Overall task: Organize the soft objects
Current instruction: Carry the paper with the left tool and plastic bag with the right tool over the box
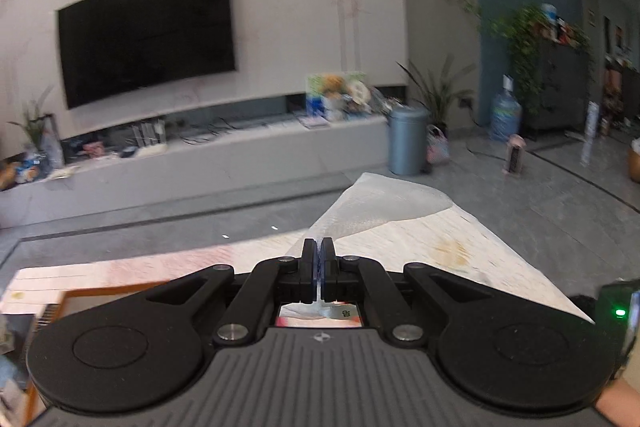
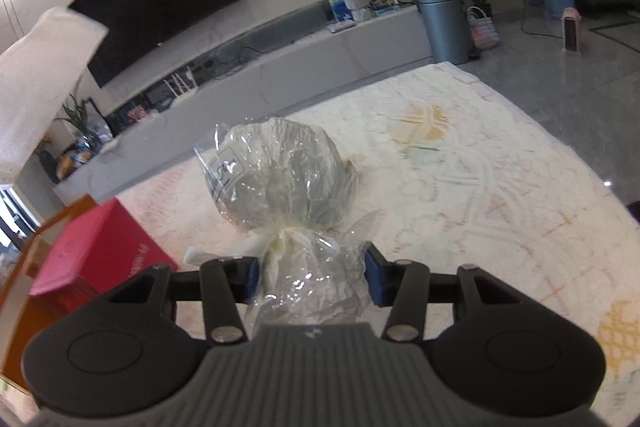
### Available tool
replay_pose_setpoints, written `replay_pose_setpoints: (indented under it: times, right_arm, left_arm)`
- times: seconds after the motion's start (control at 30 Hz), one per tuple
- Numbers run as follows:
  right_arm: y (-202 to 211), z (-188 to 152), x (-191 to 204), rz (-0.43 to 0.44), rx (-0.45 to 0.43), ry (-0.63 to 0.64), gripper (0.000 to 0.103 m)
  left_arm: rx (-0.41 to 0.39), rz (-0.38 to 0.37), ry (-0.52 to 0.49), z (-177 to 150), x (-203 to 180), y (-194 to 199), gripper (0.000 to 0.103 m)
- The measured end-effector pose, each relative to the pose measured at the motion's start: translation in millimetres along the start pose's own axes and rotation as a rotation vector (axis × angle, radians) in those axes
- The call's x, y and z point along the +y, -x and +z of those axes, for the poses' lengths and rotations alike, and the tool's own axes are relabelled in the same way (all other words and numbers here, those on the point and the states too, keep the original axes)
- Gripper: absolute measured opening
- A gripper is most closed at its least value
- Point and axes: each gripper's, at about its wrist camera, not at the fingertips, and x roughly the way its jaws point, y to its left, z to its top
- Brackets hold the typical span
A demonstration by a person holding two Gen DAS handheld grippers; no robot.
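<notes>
- Pale patterned rug under both tools.
- Left gripper pinched tight on white cloth; could slip free.
- Right gripper spread wide around bagged bundle, gripping nothing; slick plastic could squirt out.

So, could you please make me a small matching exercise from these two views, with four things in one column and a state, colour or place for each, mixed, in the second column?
Things:
1. left gripper
2. right gripper
3. box
4. bin

Descriptions:
A. red, at the left beside the rug
B. jaws apart around a clear plastic bag
C. blue-grey, standing at the end of the TV bench
D. jaws shut on a white cloth

Pairs: 1-D, 2-B, 3-A, 4-C
</notes>
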Motion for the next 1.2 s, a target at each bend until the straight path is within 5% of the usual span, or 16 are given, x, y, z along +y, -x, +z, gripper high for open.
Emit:
replay_pose_setpoints:
  times: [0.3, 0.63, 0.9, 1.1, 1.2]
  right_arm:
    - [38.0, 30.3, 33.4, 0.073, -0.125, -0.007, 0.049]
    - [63.6, 63.6, 175.1, 0.180, -0.227, 0.239, 0.049]
    - [46.8, 60.3, 259.2, 0.275, -0.173, 0.327, 0.049]
    - [22.3, 59.8, 308.7, 0.331, -0.125, 0.364, 0.049]
    - [10.3, 60.7, 332.6, 0.337, -0.124, 0.355, 0.049]
  left_arm:
    - [-0.023, 0.079, 0.157, -10.7, 92.2, 20.0, 0.001]
    - [-0.030, 0.196, 0.200, -35.0, 139.1, 22.9, 0.001]
    - [-0.032, 0.205, 0.323, -59.4, 192.0, 22.3, 0.001]
    - [-0.117, 0.262, 0.384, -81.4, 237.5, 18.7, 0.001]
    - [-0.126, 0.197, 0.420, -92.7, 255.0, 9.2, 0.002]
